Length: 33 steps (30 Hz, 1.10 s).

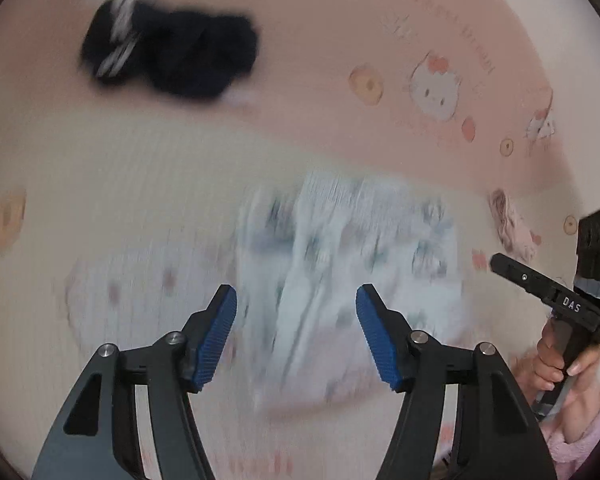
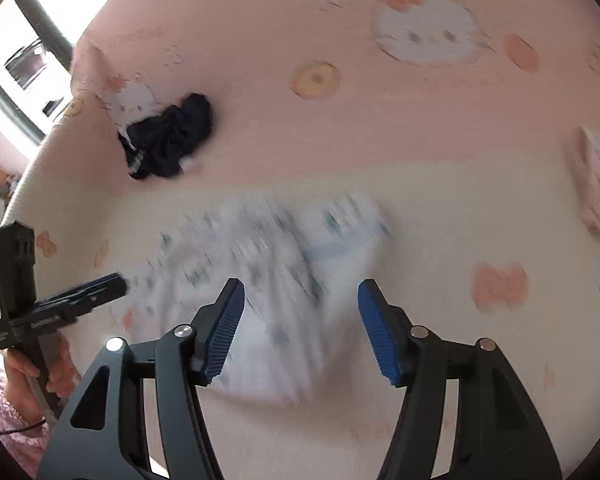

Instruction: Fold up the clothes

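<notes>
A white garment (image 1: 340,240) with a small grey-green print lies crumpled on the bed, blurred in both views. My left gripper (image 1: 296,292) hovers just above its near part, blue pads wide apart and nothing between them. In the right wrist view the same garment (image 2: 268,248) lies under my right gripper (image 2: 300,286), which is also open and holds nothing. Each hand-held gripper appears at the edge of the other's view, the right gripper (image 1: 556,300) and the left gripper (image 2: 80,296).
A dark navy garment (image 1: 172,56) (image 2: 168,140) lies bunched farther back on the pink cartoon-cat blanket (image 1: 420,40). A small folded pink cloth (image 1: 512,224) (image 2: 596,184) sits to the right. The cream sheet (image 1: 100,168) covers the near bed. A window frame (image 2: 20,60) is at the far left.
</notes>
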Tool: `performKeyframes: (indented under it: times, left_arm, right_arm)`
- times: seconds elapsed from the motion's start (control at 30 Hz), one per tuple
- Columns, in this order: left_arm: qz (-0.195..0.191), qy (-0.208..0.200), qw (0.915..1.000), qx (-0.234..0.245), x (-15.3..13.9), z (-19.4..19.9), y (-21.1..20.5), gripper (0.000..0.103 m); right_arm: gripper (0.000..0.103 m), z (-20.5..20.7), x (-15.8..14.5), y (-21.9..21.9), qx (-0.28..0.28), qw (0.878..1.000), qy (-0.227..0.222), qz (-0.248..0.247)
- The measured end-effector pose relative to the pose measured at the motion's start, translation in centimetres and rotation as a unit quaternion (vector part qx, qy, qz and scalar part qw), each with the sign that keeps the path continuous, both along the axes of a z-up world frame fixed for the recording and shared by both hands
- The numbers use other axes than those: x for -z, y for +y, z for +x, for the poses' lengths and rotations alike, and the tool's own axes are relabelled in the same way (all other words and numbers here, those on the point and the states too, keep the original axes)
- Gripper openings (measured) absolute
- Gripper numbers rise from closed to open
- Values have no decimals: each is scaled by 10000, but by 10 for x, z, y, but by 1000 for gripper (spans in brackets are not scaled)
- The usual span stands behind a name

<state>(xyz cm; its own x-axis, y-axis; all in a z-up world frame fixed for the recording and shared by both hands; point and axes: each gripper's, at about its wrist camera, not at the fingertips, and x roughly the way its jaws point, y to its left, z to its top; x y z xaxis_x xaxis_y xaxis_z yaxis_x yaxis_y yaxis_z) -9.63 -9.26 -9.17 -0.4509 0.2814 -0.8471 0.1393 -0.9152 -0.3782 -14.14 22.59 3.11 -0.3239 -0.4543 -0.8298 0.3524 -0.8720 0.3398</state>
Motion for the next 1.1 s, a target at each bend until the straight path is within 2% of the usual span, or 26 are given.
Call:
performKeyframes:
  times: [0.1,0.2,0.27,0.3,0.33,0.37,0.4,0.43,0.47,0.5,0.67,0.8,0.87,1.0,1.03,1.1]
  left_arm:
    - [212,-434,9987,-177,25,25,0,64]
    - [160,-393,9990,-121,32,30,11,64]
    - [352,-354,9987,-76,34,25,19,64]
    - [448,-335,9984,-54,36,23,22,62]
    - [453,-321,9984,-43,37,21,26,40]
    - [252,-321,9991,-59,36,20,30,26]
    - [137,-326,9993,-76,36,20,32,18]
    - [270,-338,9990,-95,35,20,30,13]
    - [449,-319,9984,-89,32,23,27,13]
    - [451,-256,9986,-39,26,26,27,13]
    - [419,-67,9984,363,4,48,36,13]
    - [368,-227,9972,617,4,73,51,13]
    - [165,-422,9956,816,9,82,61,13]
    - [-327,-881,9915,894,22,96,68,19]
    - [-461,-916,9912,840,22,97,68,24]
    - [-695,-763,9924,670,10,99,67,24]
  right_arm:
    - [61,20,29,18,130,9991,-389,62]
    - [61,25,49,8,96,9973,-721,-69]
    - [64,22,54,-7,-129,9957,-840,-372]
    - [68,21,56,-16,-253,9947,-872,-491]
    - [75,20,58,-23,-317,9956,-768,-424]
    - [67,20,60,-29,-380,9964,-665,-357]
    - [55,20,61,-35,-424,9971,-574,-261]
    - [35,21,60,-37,-406,9978,-521,-78]
    - [25,22,60,-37,-389,9980,-494,30]
    - [23,25,57,-34,-382,9979,-524,-73]
    - [21,50,32,-23,-414,9984,-363,-114]
    - [21,79,21,-17,-238,9993,-295,3]
    - [21,94,20,-11,-105,9992,-393,35]
    - [23,118,29,-10,-406,9950,-513,759]
    - [23,121,31,-14,-502,9930,-477,961]
    - [26,123,30,-16,-534,9917,-434,1084]
